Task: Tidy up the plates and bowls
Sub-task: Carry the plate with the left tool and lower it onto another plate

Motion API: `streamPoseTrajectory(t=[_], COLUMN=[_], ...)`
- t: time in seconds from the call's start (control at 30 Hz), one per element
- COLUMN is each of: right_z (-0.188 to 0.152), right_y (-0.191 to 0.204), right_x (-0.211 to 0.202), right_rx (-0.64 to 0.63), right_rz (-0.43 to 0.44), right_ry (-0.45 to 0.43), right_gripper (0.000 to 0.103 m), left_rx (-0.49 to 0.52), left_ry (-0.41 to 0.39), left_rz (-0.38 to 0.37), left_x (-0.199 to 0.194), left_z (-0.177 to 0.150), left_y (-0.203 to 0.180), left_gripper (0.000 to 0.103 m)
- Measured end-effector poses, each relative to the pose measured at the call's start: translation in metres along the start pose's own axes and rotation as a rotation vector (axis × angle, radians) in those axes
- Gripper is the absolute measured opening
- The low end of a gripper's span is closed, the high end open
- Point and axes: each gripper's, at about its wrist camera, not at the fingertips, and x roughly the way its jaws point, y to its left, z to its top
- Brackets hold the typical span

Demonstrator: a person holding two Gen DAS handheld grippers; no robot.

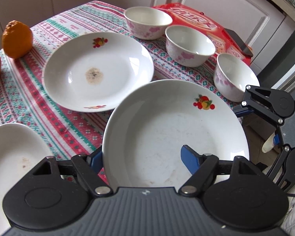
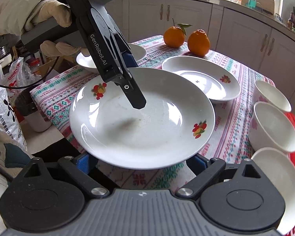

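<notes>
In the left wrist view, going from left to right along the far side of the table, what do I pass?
Pointed orange → stained plate → far bowl → middle bowl → nearest bowl, all standing on the striped cloth.

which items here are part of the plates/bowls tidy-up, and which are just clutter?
Job items:
- held plate, its rim between the left gripper fingers
- stained plate
- plate at the left edge
- three floral bowls

Just lying about:
- two oranges
- red box
- dark phone on the box
</notes>
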Motion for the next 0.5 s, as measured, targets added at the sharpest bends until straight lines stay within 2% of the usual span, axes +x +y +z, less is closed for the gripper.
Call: streamPoseTrajectory(t=[0.5], right_z=[0.061], right_y=[0.003], right_x=[0.026], right_rx=[-0.122], right_rz=[0.098], right_ry=[-0.012], right_gripper=[0.098], left_rx=[-0.127], left_ry=[-0.085], left_rz=[0.084], left_x=[-0.050], left_z=[-0.019], left_y=[0.047], left_gripper=[0.079])
